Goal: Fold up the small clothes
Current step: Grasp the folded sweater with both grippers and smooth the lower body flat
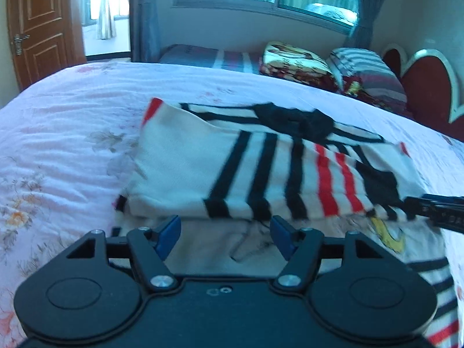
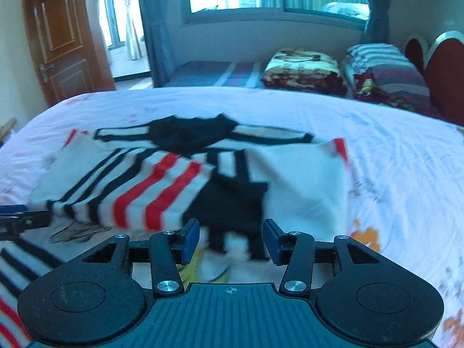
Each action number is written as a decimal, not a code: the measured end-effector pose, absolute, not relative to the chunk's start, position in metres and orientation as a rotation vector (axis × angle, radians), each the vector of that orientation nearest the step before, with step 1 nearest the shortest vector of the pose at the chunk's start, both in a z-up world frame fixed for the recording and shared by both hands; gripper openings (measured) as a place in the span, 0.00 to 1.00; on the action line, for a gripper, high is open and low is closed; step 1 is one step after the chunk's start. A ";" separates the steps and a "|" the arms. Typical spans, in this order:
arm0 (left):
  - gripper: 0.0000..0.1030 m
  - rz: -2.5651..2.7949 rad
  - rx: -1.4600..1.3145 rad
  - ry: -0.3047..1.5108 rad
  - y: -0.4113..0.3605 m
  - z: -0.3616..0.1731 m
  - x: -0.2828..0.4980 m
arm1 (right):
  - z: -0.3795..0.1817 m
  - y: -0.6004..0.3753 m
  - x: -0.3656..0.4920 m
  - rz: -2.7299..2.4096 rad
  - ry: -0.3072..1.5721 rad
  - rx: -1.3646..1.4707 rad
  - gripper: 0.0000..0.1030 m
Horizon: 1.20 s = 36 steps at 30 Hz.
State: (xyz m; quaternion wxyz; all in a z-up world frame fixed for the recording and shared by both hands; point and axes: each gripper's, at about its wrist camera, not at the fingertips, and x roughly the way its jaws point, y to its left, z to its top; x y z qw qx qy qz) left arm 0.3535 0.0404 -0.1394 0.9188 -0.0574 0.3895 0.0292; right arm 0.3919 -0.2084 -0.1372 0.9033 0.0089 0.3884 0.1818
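A small white garment (image 1: 261, 171) with black and red stripes lies partly folded on the bed; it also shows in the right wrist view (image 2: 162, 179). Its upper part is folded over toward me, and a lower layer with a yellow print (image 1: 388, 232) lies beneath. My left gripper (image 1: 224, 233) is open and empty, just short of the folded edge. My right gripper (image 2: 231, 239) is open and empty, over the black patch at the garment's near edge. The right gripper's tip shows at the right edge of the left wrist view (image 1: 435, 207).
The bed has a pink floral cover (image 1: 72, 133). Folded blankets (image 2: 304, 69) and a striped pillow (image 2: 385, 66) lie at the far side by a red headboard (image 2: 443, 78). A wooden door (image 2: 61, 37) stands at the far left, with windows behind.
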 end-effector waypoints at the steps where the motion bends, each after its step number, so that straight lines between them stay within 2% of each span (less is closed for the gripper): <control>1: 0.65 0.041 -0.110 0.810 0.035 -0.142 0.351 | -0.139 -0.202 0.386 0.383 0.809 0.012 0.47; 10: 0.66 -0.036 -0.001 0.848 0.015 -0.176 0.331 | -0.166 -0.167 0.343 0.366 0.872 -0.113 0.47; 23: 0.66 0.011 -0.014 0.860 0.054 -0.169 0.286 | -0.160 -0.221 0.300 0.184 0.884 -0.100 0.47; 30: 0.66 -0.029 -0.052 0.841 0.045 -0.154 0.258 | -0.138 -0.181 0.265 0.294 0.848 -0.049 0.47; 36: 0.68 -0.064 -0.027 0.864 0.034 -0.165 0.243 | -0.153 -0.153 0.246 0.325 0.894 -0.113 0.47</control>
